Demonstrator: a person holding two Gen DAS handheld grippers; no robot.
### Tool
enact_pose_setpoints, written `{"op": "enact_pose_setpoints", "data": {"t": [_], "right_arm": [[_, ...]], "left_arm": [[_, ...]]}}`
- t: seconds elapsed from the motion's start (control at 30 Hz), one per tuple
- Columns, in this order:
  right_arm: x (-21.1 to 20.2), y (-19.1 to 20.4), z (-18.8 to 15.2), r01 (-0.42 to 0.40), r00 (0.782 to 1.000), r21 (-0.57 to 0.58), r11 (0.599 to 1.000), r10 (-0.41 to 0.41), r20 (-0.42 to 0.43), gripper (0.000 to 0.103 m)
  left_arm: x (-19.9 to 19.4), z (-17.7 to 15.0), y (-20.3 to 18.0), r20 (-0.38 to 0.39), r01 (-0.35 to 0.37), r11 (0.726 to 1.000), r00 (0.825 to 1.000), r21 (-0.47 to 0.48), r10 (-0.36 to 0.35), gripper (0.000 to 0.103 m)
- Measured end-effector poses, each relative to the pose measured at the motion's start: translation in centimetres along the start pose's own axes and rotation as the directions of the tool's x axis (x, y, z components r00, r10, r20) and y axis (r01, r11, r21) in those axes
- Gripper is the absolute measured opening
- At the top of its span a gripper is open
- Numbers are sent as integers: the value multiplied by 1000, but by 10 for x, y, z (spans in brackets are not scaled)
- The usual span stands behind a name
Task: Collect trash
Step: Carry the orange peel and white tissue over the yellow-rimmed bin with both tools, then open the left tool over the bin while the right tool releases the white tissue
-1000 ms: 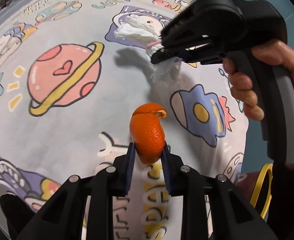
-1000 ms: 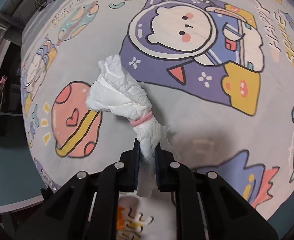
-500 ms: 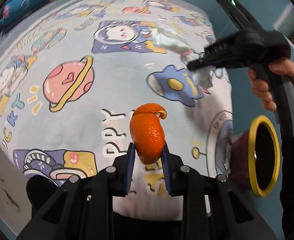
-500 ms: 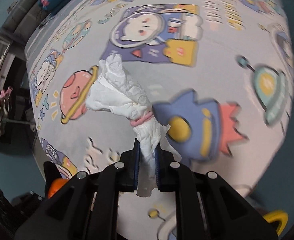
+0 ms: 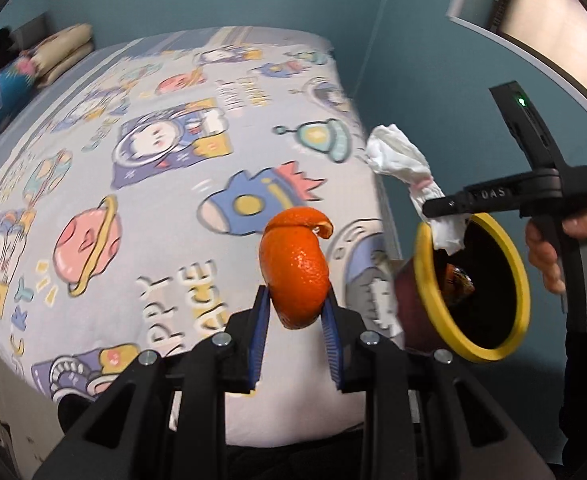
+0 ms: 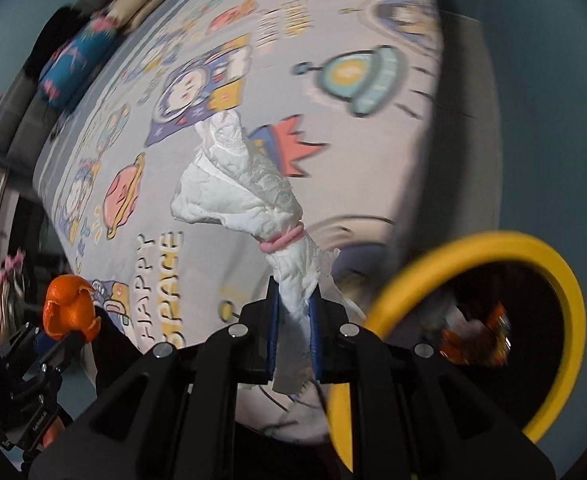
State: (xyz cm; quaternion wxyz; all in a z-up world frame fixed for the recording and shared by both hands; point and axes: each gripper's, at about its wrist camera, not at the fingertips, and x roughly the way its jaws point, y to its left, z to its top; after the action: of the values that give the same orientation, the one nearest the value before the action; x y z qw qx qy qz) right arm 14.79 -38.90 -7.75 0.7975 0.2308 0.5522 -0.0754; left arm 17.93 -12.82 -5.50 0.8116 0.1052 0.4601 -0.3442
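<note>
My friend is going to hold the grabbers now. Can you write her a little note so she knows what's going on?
Left gripper: shut on the orange peel, held up off the bed.
Right gripper: shut on the white tissue bundle, which is tied with a pink band. It is right at the yellow rim of the trash bin beside the bed.
Done: both pieces picked up; some trash already lies in the bin.
Left: drop the tissue bundle in, then the orange peel.

bin right of bed | pillows at far end
</note>
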Motion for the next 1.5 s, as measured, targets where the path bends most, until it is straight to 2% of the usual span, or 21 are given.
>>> {"op": "enact_pose_setpoints", "data": {"t": [0.2, 0.33, 0.6, 0.77, 0.93, 1.23, 1.5], "right_arm": [[-31, -48, -33, 88, 993, 91, 992, -94, 68, 12], [-38, -73, -47, 100, 989, 144, 985, -114, 92, 12], [-46, -108, -70, 58, 987, 214, 975, -89, 138, 12], [-53, -123, -79, 69, 981, 246, 967, -110, 158, 12], [-50, -134, -83, 76, 983, 254, 964, -115, 143, 13], [-43, -145, -84, 76, 987, 256, 964, -110, 121, 13], [-36, -154, -83, 62, 991, 273, 960, -91, 97, 14]], "left_arm": [[-1, 7, -47, 12, 22, 996, 1000, 82, -23, 24], [5, 13, -73, 5, 39, 993, 999, 109, -40, 24], [15, 19, -128, 0, 53, 982, 999, 179, -54, 24], [36, 26, -157, -53, 62, 977, 997, 205, -53, 24], [62, 34, -172, -95, 76, 977, 994, 202, -58, 24], [100, 39, -191, -153, 137, 973, 982, 188, -108, 24], [126, 32, -191, -243, 204, 969, 956, 140, -167, 25]]}}
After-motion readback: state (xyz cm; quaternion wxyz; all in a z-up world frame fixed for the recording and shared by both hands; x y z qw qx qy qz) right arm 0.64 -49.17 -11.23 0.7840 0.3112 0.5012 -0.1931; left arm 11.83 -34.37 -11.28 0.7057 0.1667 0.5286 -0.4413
